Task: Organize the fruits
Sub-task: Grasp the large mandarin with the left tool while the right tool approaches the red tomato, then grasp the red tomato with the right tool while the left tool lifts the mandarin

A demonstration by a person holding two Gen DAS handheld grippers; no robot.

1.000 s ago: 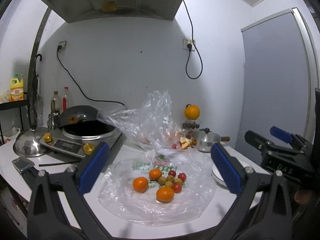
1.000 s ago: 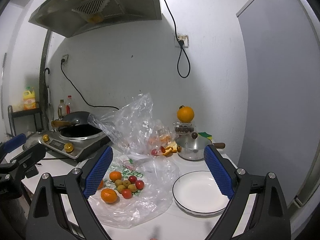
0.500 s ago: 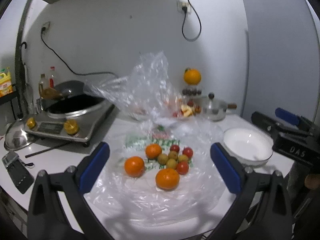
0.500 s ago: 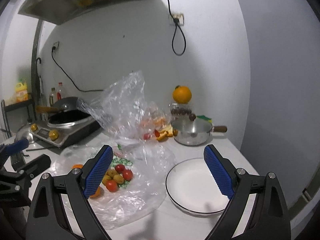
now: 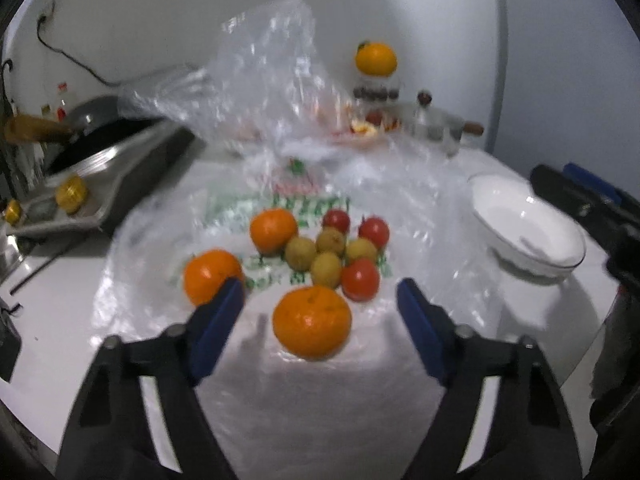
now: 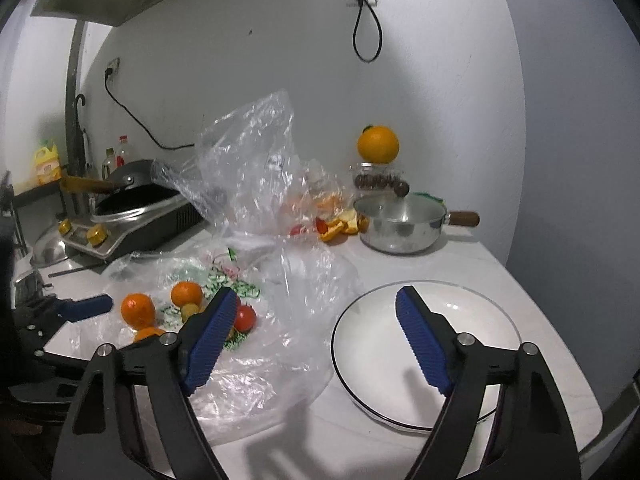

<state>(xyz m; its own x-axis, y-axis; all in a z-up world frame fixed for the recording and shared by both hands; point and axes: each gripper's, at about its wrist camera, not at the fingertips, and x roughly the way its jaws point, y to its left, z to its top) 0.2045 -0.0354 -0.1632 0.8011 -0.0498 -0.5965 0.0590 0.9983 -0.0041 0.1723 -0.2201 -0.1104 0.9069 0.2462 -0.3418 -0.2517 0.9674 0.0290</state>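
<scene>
Fruit lies on a flat clear plastic bag [image 5: 420, 216]: three oranges, the nearest orange [image 5: 312, 322], several small yellow-brown fruits [image 5: 326, 268] and red tomatoes [image 5: 360, 280]. My left gripper [image 5: 320, 316] is open, its blue pads either side of the nearest orange, just above it. My right gripper [image 6: 316, 332] is open and empty, held above the counter between the bag [image 6: 280, 320] and an empty white plate [image 6: 424, 352]. The plate also shows in the left wrist view [image 5: 528, 232]. The left gripper shows at the left of the right wrist view [image 6: 80, 308].
A crumpled plastic bag [image 6: 248, 168] with peels stands behind. A steel saucepan [image 6: 400, 224] and an orange on a jar [image 6: 378, 144] sit at the back right. An induction cooker with a wok [image 6: 136, 216] is at the back left. The counter edge runs close on the right.
My left gripper has moved forward and down to the fruit, now straddling the nearest orange. My right gripper has moved forward and lower towards the plate.
</scene>
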